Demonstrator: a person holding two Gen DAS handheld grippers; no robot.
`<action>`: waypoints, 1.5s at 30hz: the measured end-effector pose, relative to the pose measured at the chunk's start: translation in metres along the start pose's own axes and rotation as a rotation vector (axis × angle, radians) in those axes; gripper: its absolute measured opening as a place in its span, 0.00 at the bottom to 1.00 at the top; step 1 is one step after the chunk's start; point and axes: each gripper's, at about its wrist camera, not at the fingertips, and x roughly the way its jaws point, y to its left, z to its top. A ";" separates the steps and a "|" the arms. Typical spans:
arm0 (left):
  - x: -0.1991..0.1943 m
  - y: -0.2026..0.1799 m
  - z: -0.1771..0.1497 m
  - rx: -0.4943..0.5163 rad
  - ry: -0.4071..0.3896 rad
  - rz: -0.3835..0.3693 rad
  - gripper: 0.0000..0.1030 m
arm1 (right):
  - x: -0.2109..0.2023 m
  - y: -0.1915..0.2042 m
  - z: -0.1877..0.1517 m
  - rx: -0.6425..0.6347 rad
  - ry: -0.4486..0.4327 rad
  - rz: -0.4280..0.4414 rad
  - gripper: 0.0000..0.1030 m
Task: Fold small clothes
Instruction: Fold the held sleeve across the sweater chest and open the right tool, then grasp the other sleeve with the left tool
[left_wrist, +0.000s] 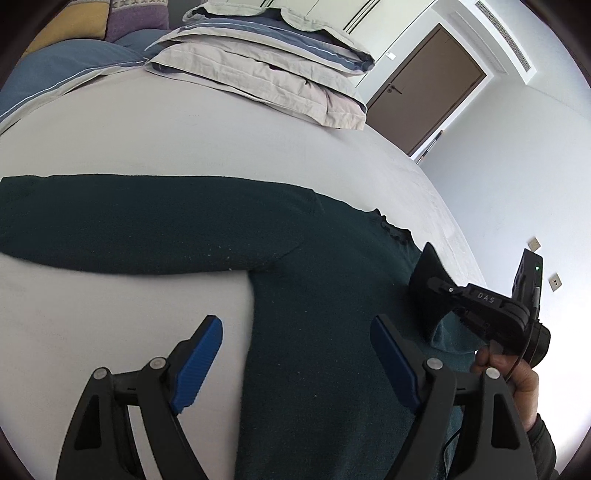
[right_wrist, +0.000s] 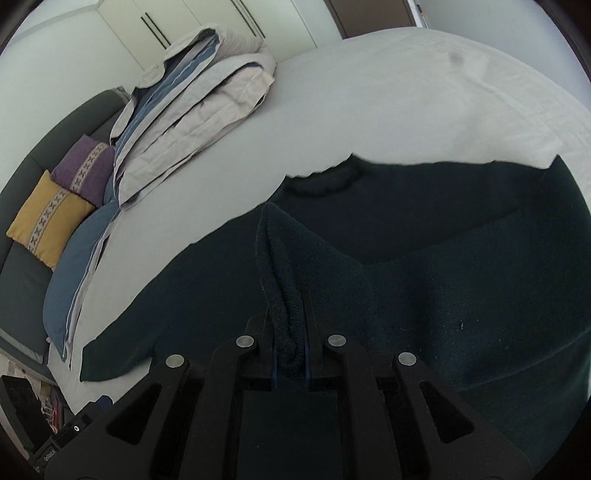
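A dark green sweater (left_wrist: 184, 221) lies spread on the white bed (left_wrist: 221, 140), one sleeve stretched out to the left. My left gripper (left_wrist: 295, 325) hovers open over the sweater's side edge below the armpit, blue pads wide apart, nothing between them. A hand holds my right gripper (left_wrist: 430, 284) at the sweater's right side. In the right wrist view my right gripper (right_wrist: 288, 314) is shut on a raised fold of the sweater (right_wrist: 443, 295), its ribbed edge pinched between the fingers. The neckline lies beyond it on the bed (right_wrist: 406, 92).
A folded grey and blue duvet (left_wrist: 258, 62) (right_wrist: 192, 92) sits at the far side of the bed, with a blue pillow (right_wrist: 81, 251) beside it. Yellow (right_wrist: 48, 218) and purple (right_wrist: 85, 170) cushions rest on a dark sofa. A brown door (left_wrist: 424, 85) stands beyond the bed's corner.
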 end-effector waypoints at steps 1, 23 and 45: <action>0.001 0.002 0.000 -0.003 0.001 0.002 0.81 | -0.003 0.010 -0.048 -0.004 0.011 -0.015 0.12; 0.175 -0.115 0.026 0.164 0.290 -0.080 0.64 | -0.181 -0.124 -0.080 0.079 -0.295 0.040 0.60; 0.171 -0.162 0.019 0.431 0.139 0.085 0.11 | -0.214 -0.210 -0.073 0.186 -0.312 -0.088 0.60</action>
